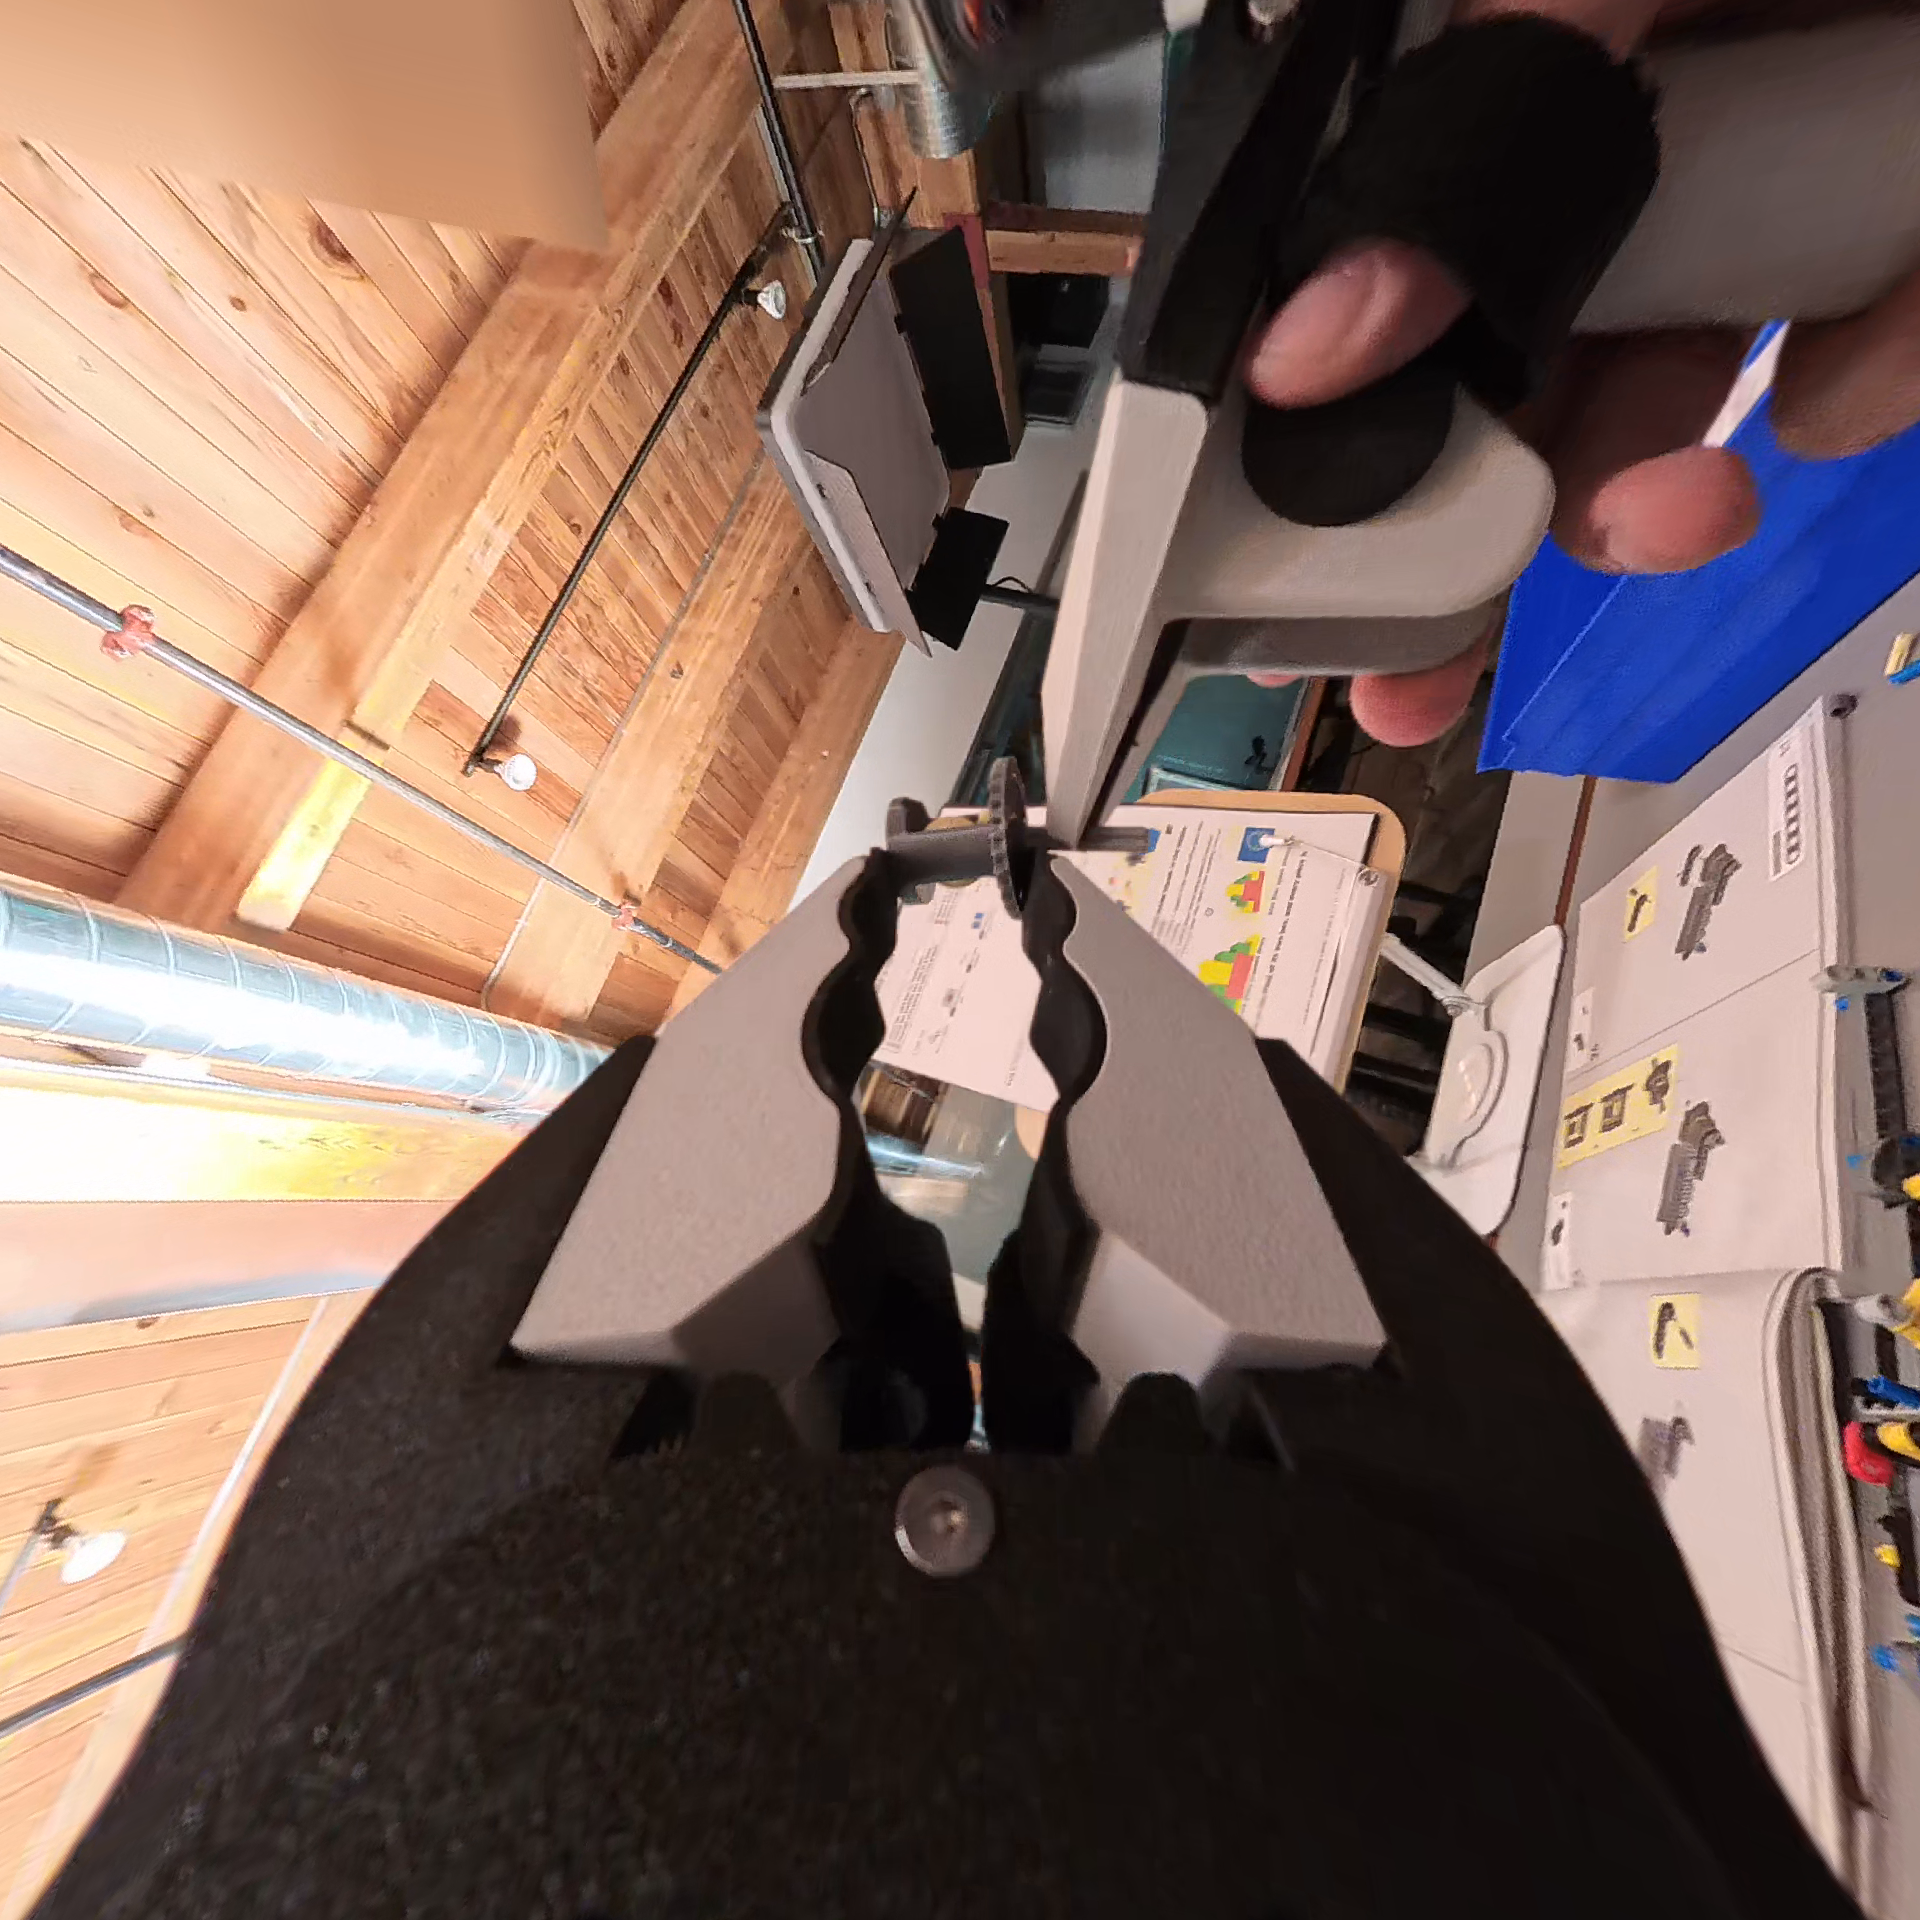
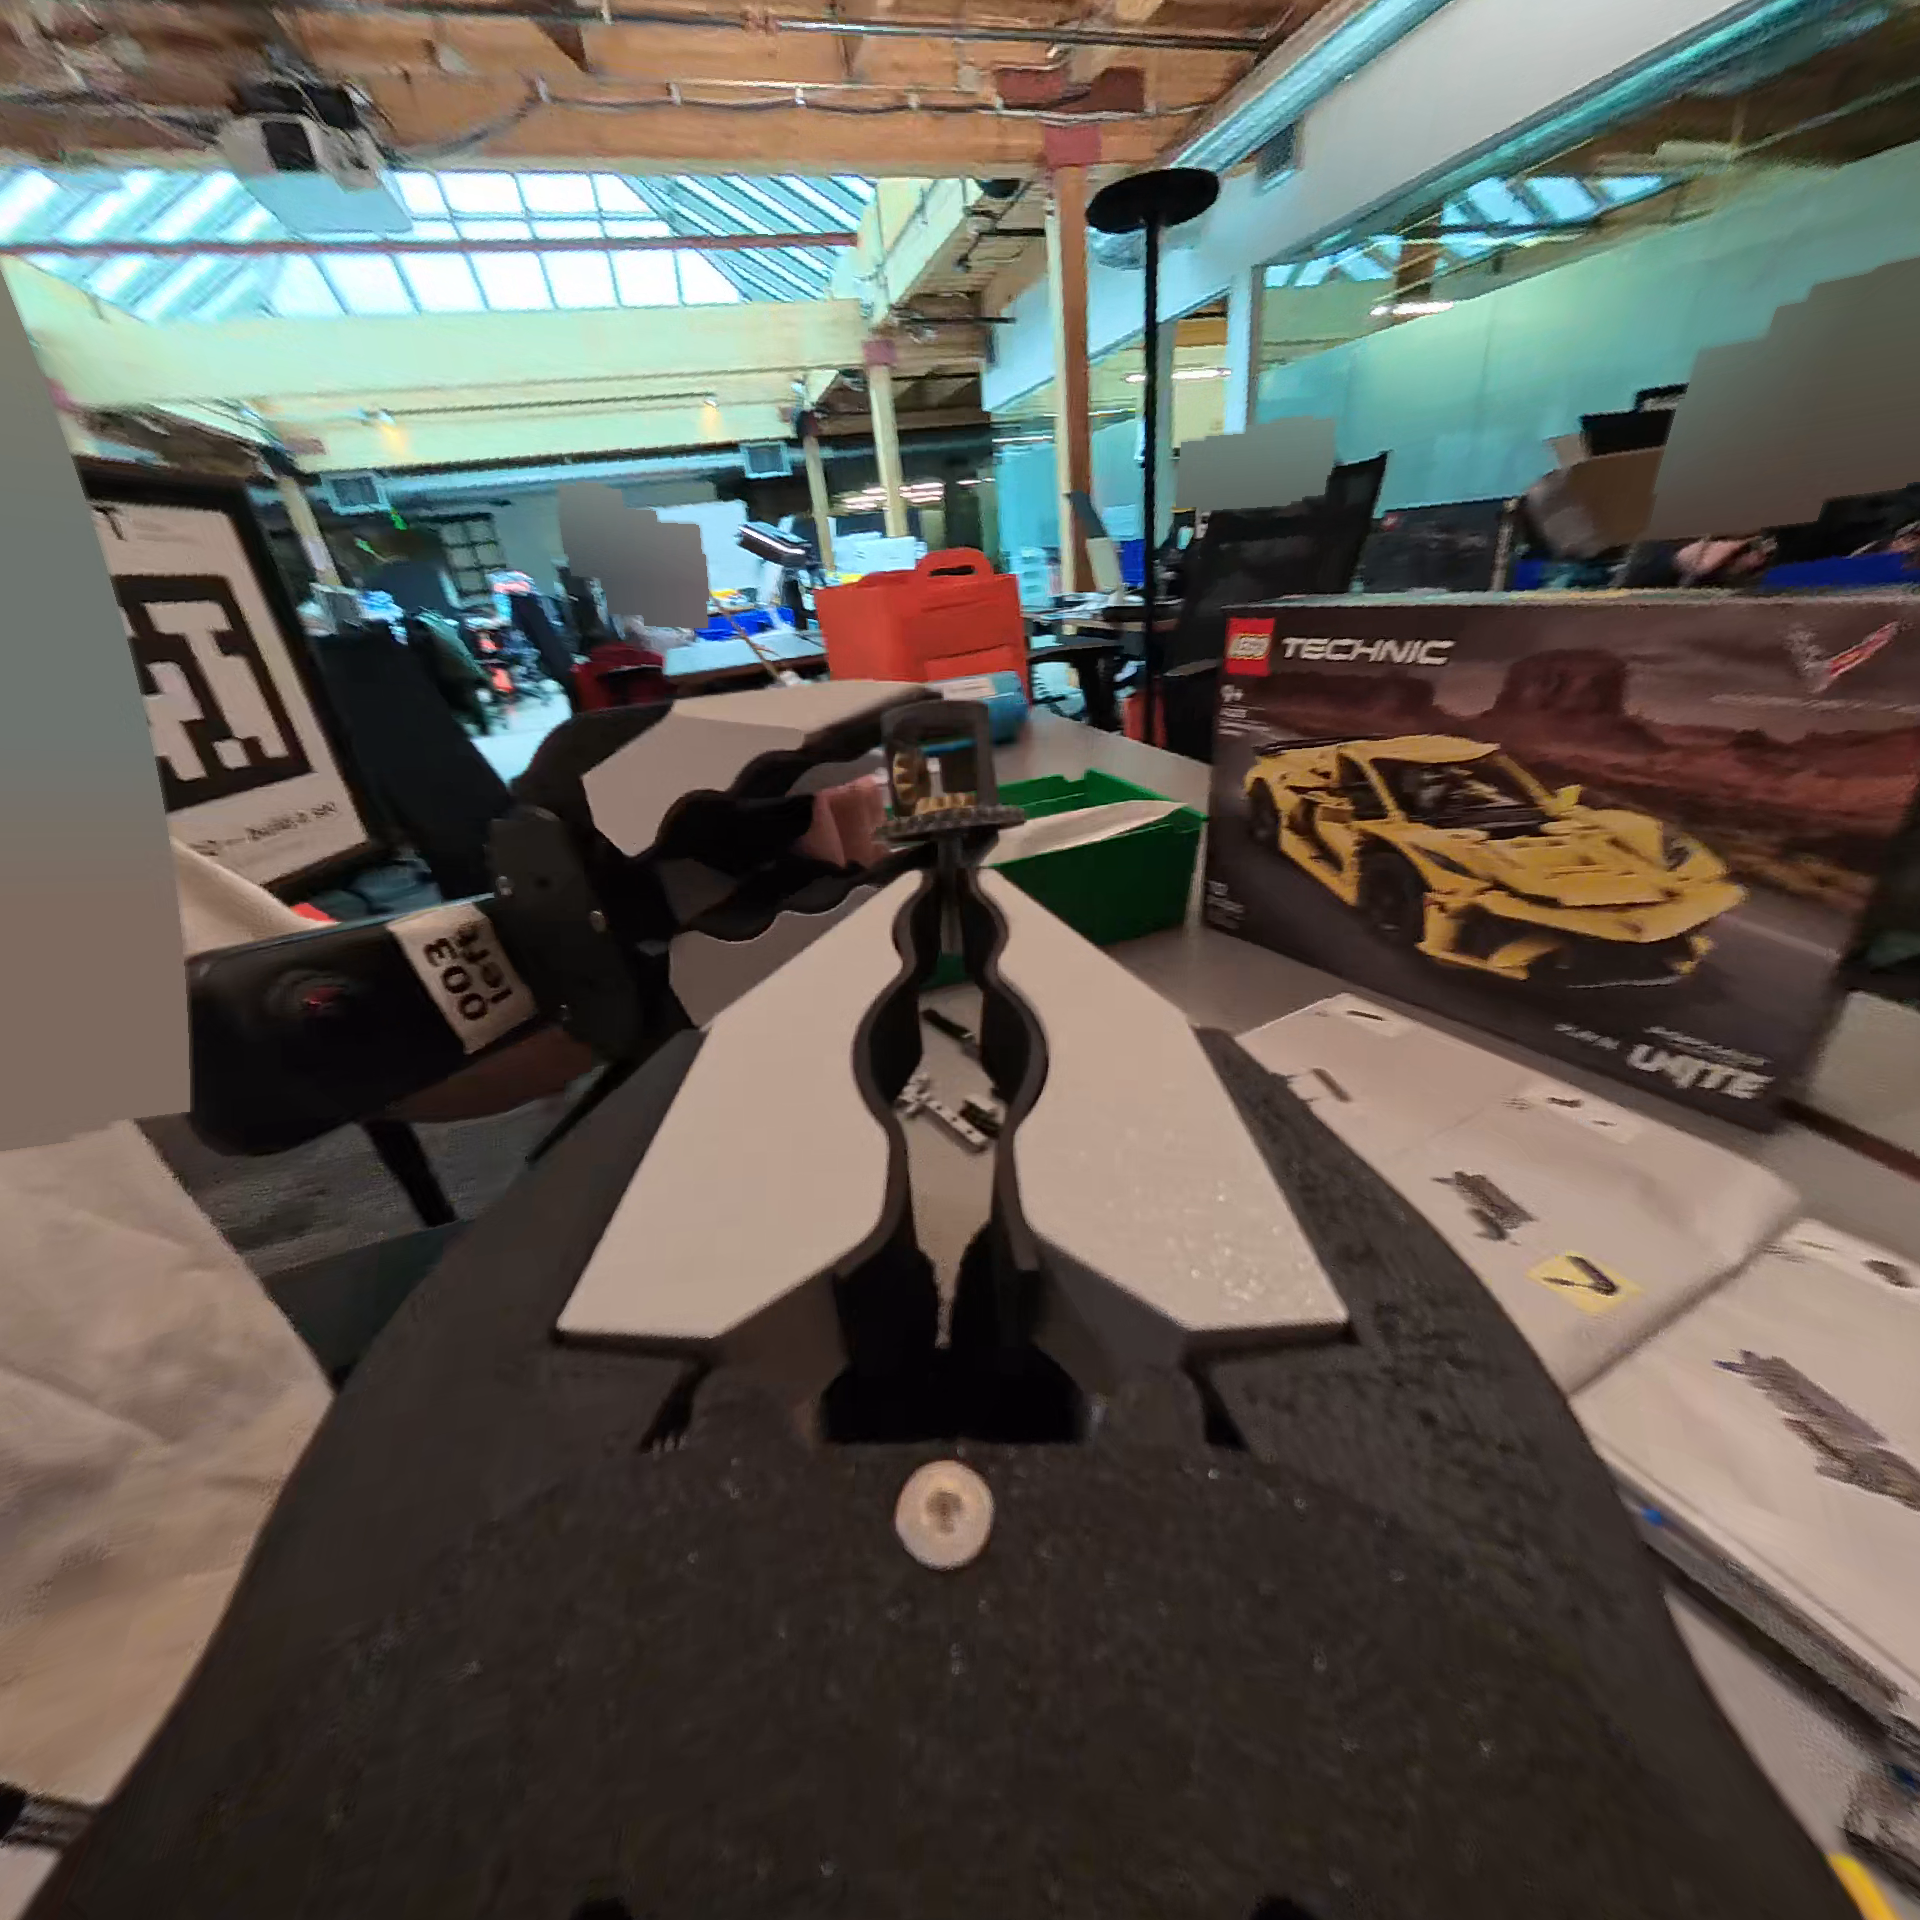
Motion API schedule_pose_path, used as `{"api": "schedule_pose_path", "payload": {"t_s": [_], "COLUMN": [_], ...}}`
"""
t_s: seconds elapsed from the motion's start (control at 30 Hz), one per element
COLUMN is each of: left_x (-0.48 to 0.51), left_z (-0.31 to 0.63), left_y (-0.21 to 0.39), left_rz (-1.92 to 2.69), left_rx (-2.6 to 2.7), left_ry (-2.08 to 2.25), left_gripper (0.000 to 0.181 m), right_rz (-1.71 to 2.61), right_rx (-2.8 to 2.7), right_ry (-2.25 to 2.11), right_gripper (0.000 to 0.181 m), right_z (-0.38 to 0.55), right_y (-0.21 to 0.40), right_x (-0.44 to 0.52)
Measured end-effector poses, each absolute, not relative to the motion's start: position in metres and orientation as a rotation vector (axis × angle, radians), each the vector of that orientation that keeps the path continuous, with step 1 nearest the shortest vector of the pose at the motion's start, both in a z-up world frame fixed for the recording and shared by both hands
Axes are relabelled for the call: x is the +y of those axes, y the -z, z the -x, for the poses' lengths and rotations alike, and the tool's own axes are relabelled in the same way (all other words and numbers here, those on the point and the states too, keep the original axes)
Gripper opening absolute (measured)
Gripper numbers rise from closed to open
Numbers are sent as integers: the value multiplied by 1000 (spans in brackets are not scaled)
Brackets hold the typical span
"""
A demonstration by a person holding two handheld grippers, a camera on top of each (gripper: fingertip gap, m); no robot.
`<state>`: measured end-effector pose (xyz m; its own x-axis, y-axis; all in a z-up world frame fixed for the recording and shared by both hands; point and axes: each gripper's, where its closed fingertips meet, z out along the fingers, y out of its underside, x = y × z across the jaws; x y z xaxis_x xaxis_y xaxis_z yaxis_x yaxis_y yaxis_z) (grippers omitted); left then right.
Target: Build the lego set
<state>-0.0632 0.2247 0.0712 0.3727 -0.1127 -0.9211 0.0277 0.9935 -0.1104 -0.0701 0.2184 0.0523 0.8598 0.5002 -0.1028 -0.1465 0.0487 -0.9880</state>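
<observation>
Left wrist view, tilted sideways toward a wooden ceiling, shows the left gripper [image 1: 961, 868] clenched on a small grey lego assembly [image 1: 961, 842] with a toothed gear, held in mid-air; the right gripper [image 1: 1070, 821] and the hand [image 1: 1455, 436] holding it crowd in from above and hide much of the table. Right wrist view shows the right gripper's jaws pinched on the assembly's thin axle [image 2: 951, 894], with an instruction booklet [image 2: 1507, 1174], a green bin [image 2: 1101, 873] and the set's box [image 2: 1538, 842] beyond.
</observation>
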Motion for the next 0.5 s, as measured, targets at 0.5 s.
{"api": "schedule_pose_path", "payload": {"t_s": [0.5], "left_x": [215], "left_z": [68], "left_y": [-62], "left_rz": [47], "left_rx": [1249], "left_ry": [179], "left_gripper": [23], "right_rz": [1414], "right_rx": [-470], "right_ry": [-374], "right_gripper": [3], "right_z": [76], "right_y": [-49], "right_x": [209]}}
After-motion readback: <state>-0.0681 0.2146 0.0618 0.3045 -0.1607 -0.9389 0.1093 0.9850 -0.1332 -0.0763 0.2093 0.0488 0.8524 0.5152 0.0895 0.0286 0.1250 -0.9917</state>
